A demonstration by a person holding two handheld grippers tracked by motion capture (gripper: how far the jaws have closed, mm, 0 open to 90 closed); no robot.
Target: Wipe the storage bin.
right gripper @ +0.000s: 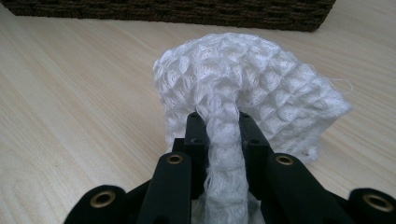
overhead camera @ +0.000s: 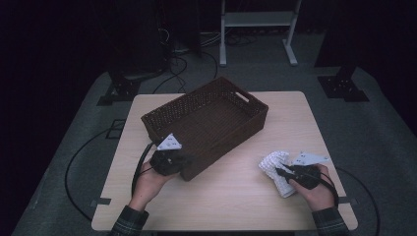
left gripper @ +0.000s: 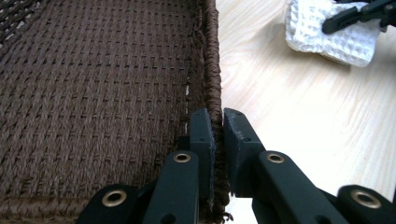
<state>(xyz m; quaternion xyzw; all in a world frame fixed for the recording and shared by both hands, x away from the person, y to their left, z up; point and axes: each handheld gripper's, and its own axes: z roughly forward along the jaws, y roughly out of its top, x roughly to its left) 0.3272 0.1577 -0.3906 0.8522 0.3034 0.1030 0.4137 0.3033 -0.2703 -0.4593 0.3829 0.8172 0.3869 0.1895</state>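
A dark brown woven basket [overhead camera: 162,118] stands tilted across the middle of the light wooden table. My left gripper [overhead camera: 183,161] is shut on the basket's near wall; in the left gripper view its jaws straddle the rim [left gripper: 214,70], one inside and one outside. A white waffle-weave cloth [overhead camera: 274,164] lies bunched at the table's right front. My right gripper [overhead camera: 281,173] is shut on a fold of that cloth [right gripper: 261,88], which bulges up between and beyond the two black jaws. The basket's floor [left gripper: 93,84] holds nothing.
The table's front edge [overhead camera: 221,227] runs just before both hands. Bare tabletop [overhead camera: 231,184] lies between the grippers. The basket's side [right gripper: 187,11] sits a short way beyond the cloth. Stands, cables and a metal frame occupy the dark floor behind the table.
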